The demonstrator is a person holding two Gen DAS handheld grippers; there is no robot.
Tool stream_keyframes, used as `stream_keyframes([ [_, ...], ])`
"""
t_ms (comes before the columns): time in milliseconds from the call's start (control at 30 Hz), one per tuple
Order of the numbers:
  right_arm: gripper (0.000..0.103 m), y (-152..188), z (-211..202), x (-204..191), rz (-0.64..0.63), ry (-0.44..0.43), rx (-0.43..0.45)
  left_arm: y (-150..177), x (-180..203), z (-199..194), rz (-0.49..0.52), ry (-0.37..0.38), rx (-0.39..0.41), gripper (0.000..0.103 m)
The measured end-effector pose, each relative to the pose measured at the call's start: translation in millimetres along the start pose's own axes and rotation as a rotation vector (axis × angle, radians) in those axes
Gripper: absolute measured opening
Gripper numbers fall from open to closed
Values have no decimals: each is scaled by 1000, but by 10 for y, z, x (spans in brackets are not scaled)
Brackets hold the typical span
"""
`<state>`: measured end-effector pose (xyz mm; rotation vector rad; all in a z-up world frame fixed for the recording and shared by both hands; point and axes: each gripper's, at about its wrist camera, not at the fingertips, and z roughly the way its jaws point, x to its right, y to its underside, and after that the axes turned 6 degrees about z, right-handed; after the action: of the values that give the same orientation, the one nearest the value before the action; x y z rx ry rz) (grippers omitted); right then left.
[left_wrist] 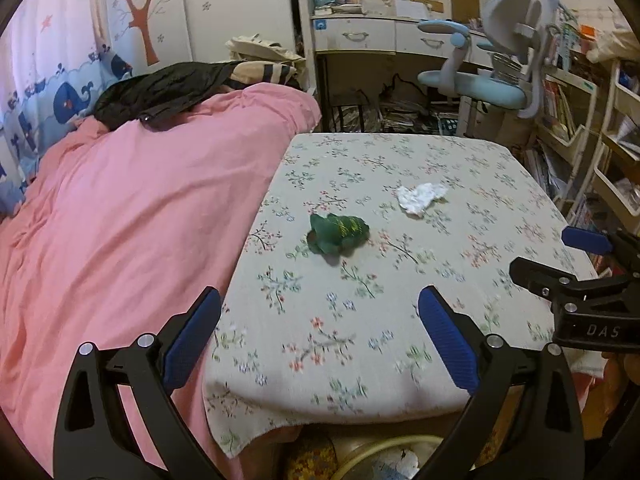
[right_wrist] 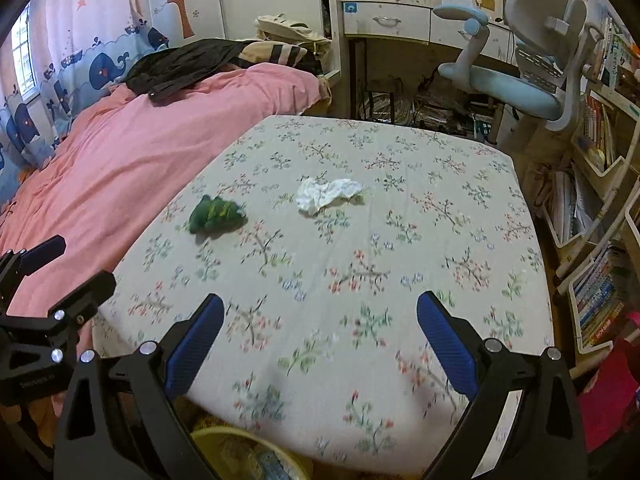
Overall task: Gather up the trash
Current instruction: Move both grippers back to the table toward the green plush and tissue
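Note:
A crumpled white tissue [left_wrist: 421, 197] lies on the floral tablecloth [left_wrist: 360, 320], right of a crumpled green wrapper [left_wrist: 337, 233]. Both also show in the right wrist view, the tissue [right_wrist: 326, 194] and the wrapper [right_wrist: 216, 214]. My left gripper [left_wrist: 320, 340] is open and empty above the table's near edge, well short of both. My right gripper [right_wrist: 320, 340] is open and empty, also over the near edge. The right gripper shows at the right in the left wrist view [left_wrist: 560, 260]; the left one shows at the left in the right wrist view [right_wrist: 60, 264].
A yellow bin [right_wrist: 248, 456] sits below the table's near edge. A bed with a pink cover [left_wrist: 120, 220] borders the table's left side. A blue chair [right_wrist: 520, 80], a desk [right_wrist: 400, 24] and bookshelves [right_wrist: 600, 200] stand behind and to the right.

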<state>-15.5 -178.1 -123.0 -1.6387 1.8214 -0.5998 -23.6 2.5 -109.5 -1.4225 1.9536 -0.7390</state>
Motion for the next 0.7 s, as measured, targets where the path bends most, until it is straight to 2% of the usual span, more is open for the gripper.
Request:
stream_keyframes([
  [367, 93, -241, 314, -13, 26, -30, -17, -199, -133, 413, -89, 9, -47, 95],
  [700, 93, -385, 586, -72, 4, -24, -28, -338, -118, 779, -101, 19, -82, 95],
])
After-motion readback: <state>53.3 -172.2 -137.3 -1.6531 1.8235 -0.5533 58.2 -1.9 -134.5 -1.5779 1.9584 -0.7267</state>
